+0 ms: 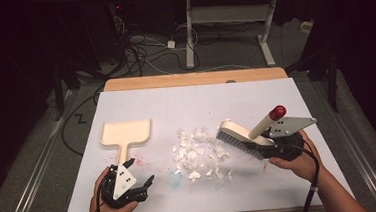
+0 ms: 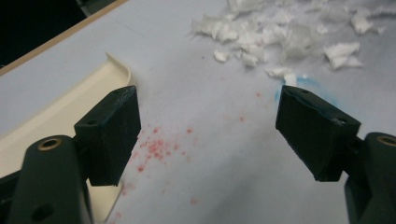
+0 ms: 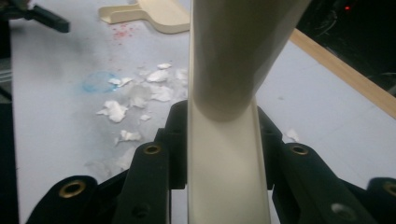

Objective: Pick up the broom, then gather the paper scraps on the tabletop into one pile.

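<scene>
Brush (image 1: 239,138) sits toward the right side of the bench (image 1: 195,98), clamped by its cream body between the closed jaws of the right gripper (image 1: 274,147); in the right gripper view the cream handle (image 3: 229,93) rises straight up between those jaws. It is a cream hand brush with dark bristles and a red-tipped handle. Its long body runs from upper left to lower right, bristles facing the paper scraps (image 1: 197,153), and the handle slants up toward the right edge. White torn scraps lie in a loose heap at the bench's middle, just left of the bristles. Bare white surface stretches behind the heap to the far edge. A cream dustpan (image 1: 126,133) lies flat left of centre, its handle pointing toward the near edge. The left gripper (image 1: 140,185) rests near the near left corner, jaws spread wide and holding nothing, beside the dustpan handle. Red specks (image 2: 156,149) and a faint blue smear (image 2: 303,86) mark the surface there.
</scene>
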Demonstrator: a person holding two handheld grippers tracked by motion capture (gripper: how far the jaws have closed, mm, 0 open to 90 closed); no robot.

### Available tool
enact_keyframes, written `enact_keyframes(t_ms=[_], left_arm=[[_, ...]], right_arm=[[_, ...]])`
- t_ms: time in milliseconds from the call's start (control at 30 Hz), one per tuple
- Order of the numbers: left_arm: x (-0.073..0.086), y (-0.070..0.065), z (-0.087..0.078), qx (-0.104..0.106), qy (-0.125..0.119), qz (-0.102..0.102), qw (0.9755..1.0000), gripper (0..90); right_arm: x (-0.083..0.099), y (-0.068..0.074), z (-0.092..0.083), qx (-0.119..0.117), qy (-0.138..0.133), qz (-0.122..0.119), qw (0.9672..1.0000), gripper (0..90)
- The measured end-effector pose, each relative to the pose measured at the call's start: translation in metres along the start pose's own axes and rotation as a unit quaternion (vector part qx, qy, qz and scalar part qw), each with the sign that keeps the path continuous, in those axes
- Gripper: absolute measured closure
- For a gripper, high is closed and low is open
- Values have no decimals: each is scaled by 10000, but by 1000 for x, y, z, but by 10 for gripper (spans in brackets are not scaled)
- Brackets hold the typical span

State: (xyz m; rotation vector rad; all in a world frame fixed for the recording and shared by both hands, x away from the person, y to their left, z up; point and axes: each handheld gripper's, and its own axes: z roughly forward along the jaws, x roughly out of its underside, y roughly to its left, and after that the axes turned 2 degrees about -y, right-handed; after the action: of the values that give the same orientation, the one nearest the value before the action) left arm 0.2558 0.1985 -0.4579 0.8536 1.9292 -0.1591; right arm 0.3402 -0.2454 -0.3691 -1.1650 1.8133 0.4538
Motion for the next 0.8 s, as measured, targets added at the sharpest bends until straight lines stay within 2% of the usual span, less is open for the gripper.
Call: enact_keyframes(t_ms=[100,167,267,333,433,567,667,767,800], left_arm=[[6,0,-2,-35,50,-150,9999,215],[7,1,-2,-63,6,-209,9998,215],[7,3,-2,-82,12,-226,9997,214],[6,5,-2,-109,-52,-278,9995,214],[7,7,-3,-107,-57,-294,9995,212],[8,8,-4,-133,-70,-359,9992,211],[10,7,-6,-116,-67,-362,9993,211],[10,6,-6,-119,-38,-337,9994,212],[9,5,-6,-128,-34,-307,9994,211]], right_arm=[[3,-4,1,107,55,57,9999,681],[4,-6,1,281,43,90,9996,681],[5,-12,0,382,13,166,9991,682],[7,-17,0,523,73,188,9984,681],[9,-23,1,586,129,272,9978,681],[13,-43,3,987,223,384,9941,681],[13,-55,8,1147,257,464,9920,682],[12,-63,15,1278,361,415,9903,682],[9,-69,24,1496,468,287,9872,681]])
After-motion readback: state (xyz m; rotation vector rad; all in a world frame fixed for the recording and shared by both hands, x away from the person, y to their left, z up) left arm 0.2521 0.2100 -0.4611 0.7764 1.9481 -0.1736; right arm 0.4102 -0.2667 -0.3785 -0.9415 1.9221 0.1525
